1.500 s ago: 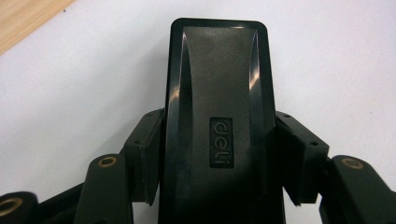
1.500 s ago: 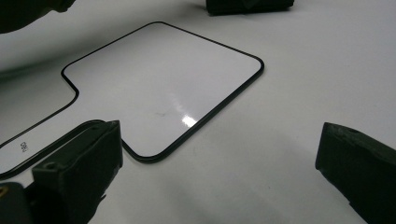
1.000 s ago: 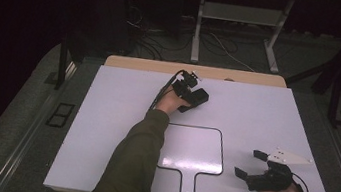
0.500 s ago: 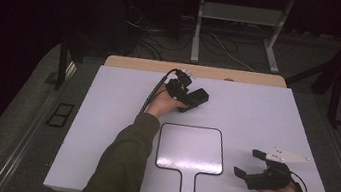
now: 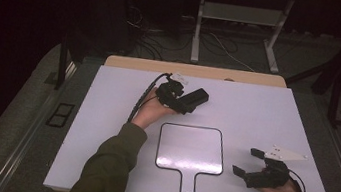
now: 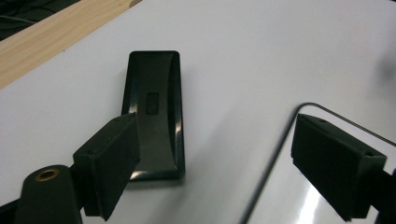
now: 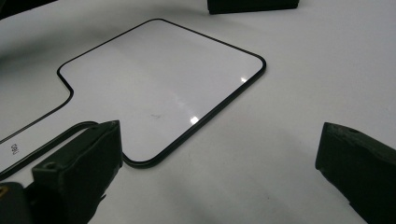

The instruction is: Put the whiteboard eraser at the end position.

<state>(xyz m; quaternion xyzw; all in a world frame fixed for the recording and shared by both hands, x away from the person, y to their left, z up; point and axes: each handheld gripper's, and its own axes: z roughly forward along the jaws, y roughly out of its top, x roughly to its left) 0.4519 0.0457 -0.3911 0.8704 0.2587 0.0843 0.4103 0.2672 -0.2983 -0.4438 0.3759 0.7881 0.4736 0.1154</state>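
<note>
The left claw (image 5: 186,98) has moved slightly nearer over the black eraser (image 6: 154,121) on the white tabletop (image 5: 257,113), jaws spread, probably to grasp it, while the right claw (image 5: 254,166) waits released beside the paddle whiteboard (image 5: 191,149)

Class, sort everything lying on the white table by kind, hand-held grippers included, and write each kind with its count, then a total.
Paddle-shaped whiteboard: 1
Black eraser block: 1
Hand-held gripper: 2, the left hand-held gripper and the right hand-held gripper, both with jaws apart
Total: 4
</note>
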